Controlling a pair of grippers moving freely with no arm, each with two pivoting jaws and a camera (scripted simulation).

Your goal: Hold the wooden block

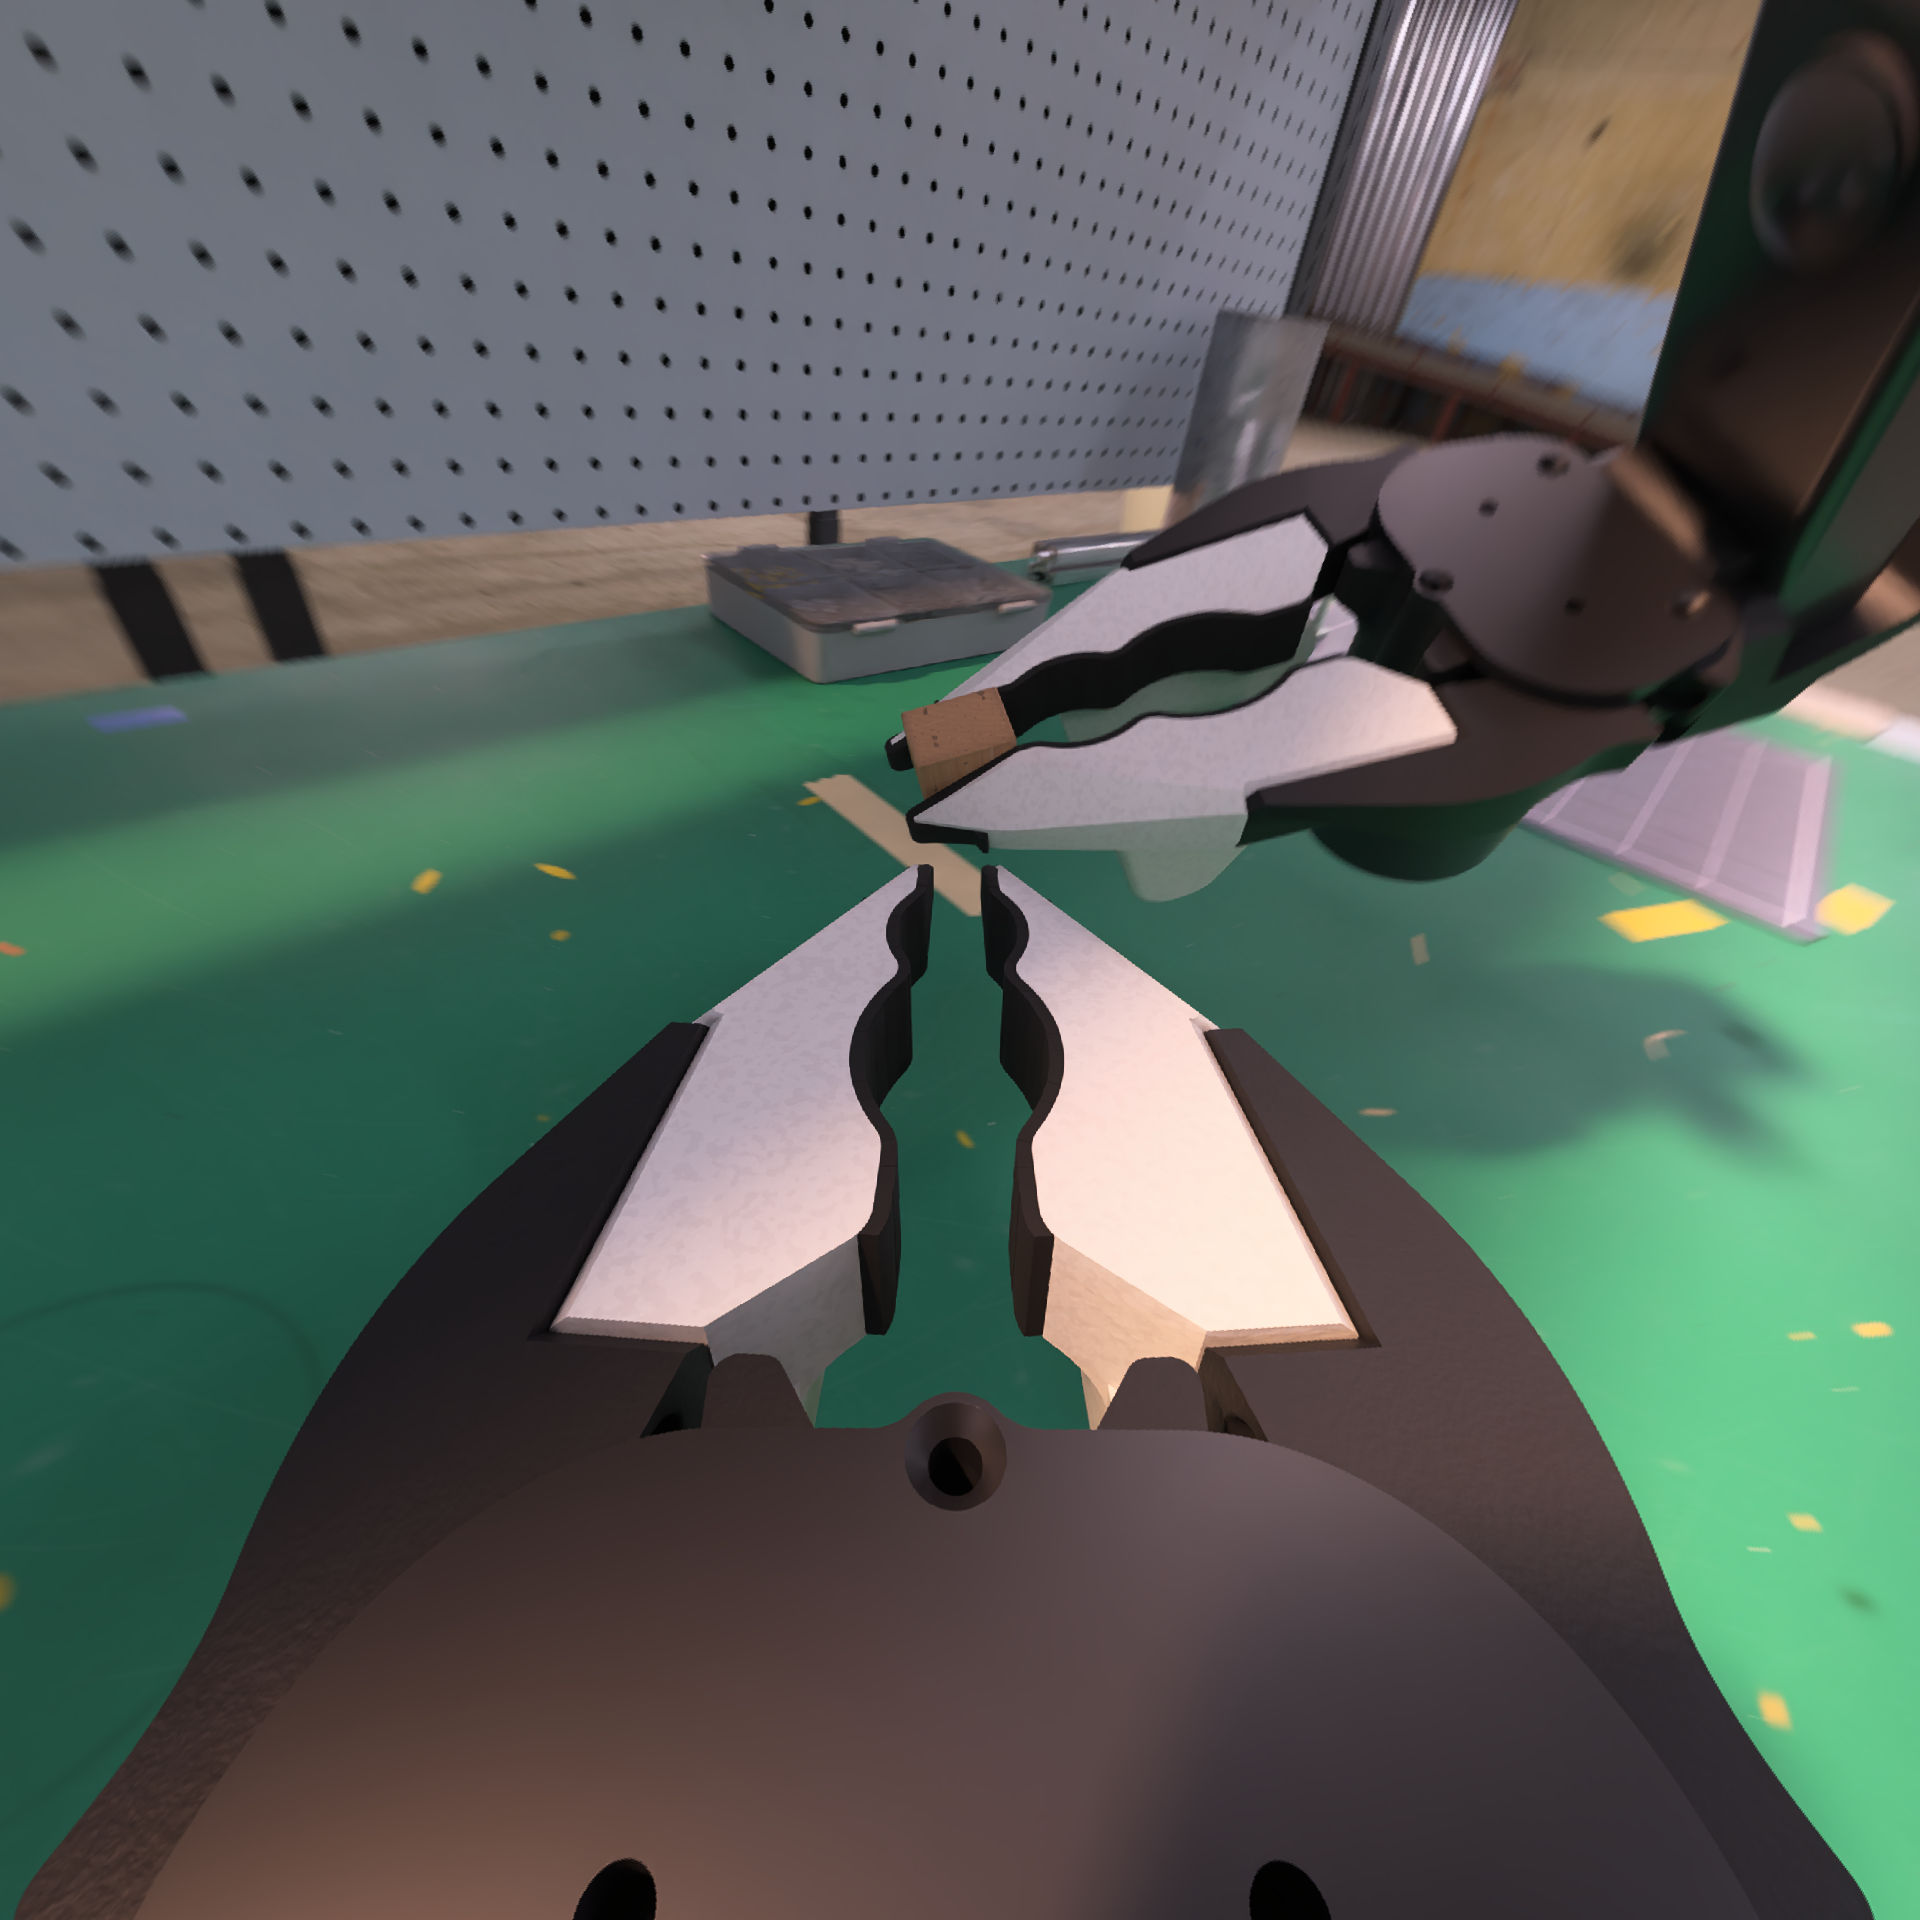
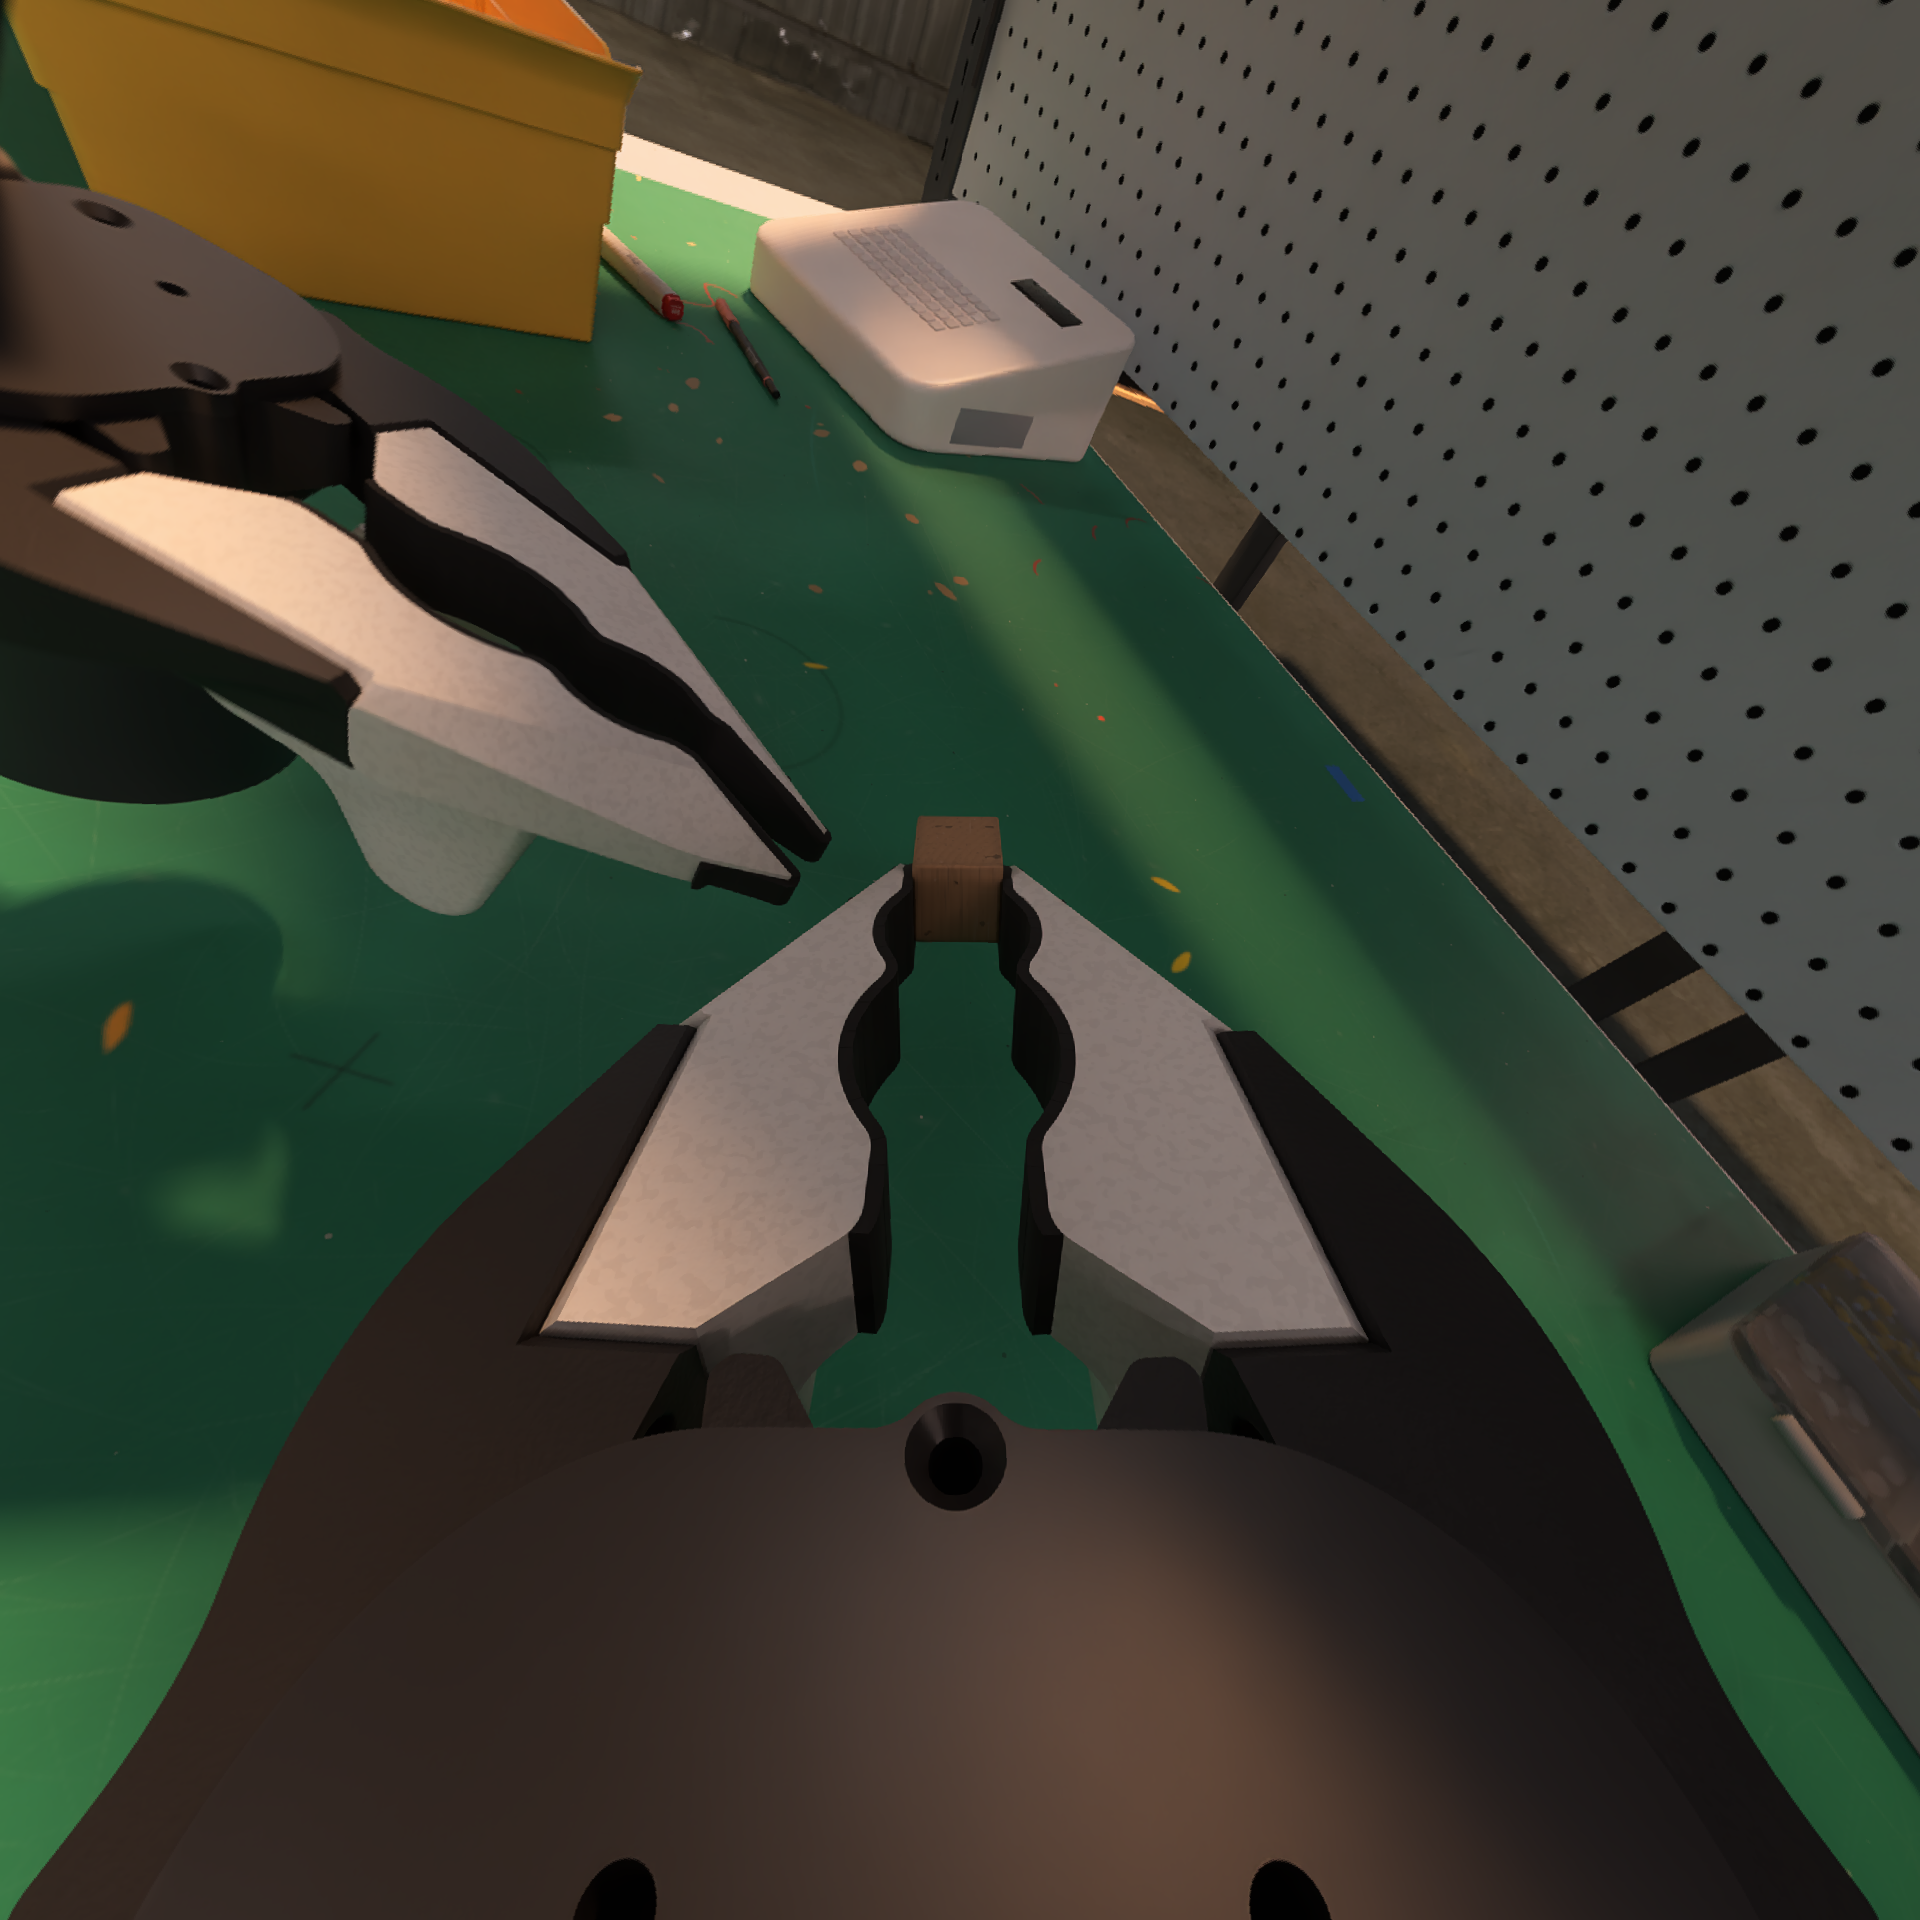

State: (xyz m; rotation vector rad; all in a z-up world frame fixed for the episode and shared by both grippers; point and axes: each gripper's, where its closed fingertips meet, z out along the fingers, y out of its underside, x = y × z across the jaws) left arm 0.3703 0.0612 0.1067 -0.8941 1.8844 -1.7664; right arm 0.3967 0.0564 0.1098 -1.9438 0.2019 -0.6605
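A small wooden block (image 2: 958,847) is pinched between the fingertips of my right gripper (image 2: 958,883), which holds it above the green mat (image 2: 623,1195). In the left wrist view the right gripper (image 1: 914,792) comes in from the right with the block (image 1: 956,732) at its tips. My left gripper (image 1: 956,883) is empty, its jaws nearly together with a narrow gap. Its tips sit just below and in front of the block. In the right wrist view the left gripper (image 2: 800,862) points at the block from the left, a short way off and not touching it.
A grey pegboard (image 1: 623,260) lines the mat's far edge. A grey compartment case (image 1: 873,608) and a grey ribbed panel (image 1: 1704,831) lie beyond the right gripper. A yellow box (image 2: 343,156), a white device (image 2: 935,322), a marker (image 2: 639,275) and a pen (image 2: 748,348) lie farther off.
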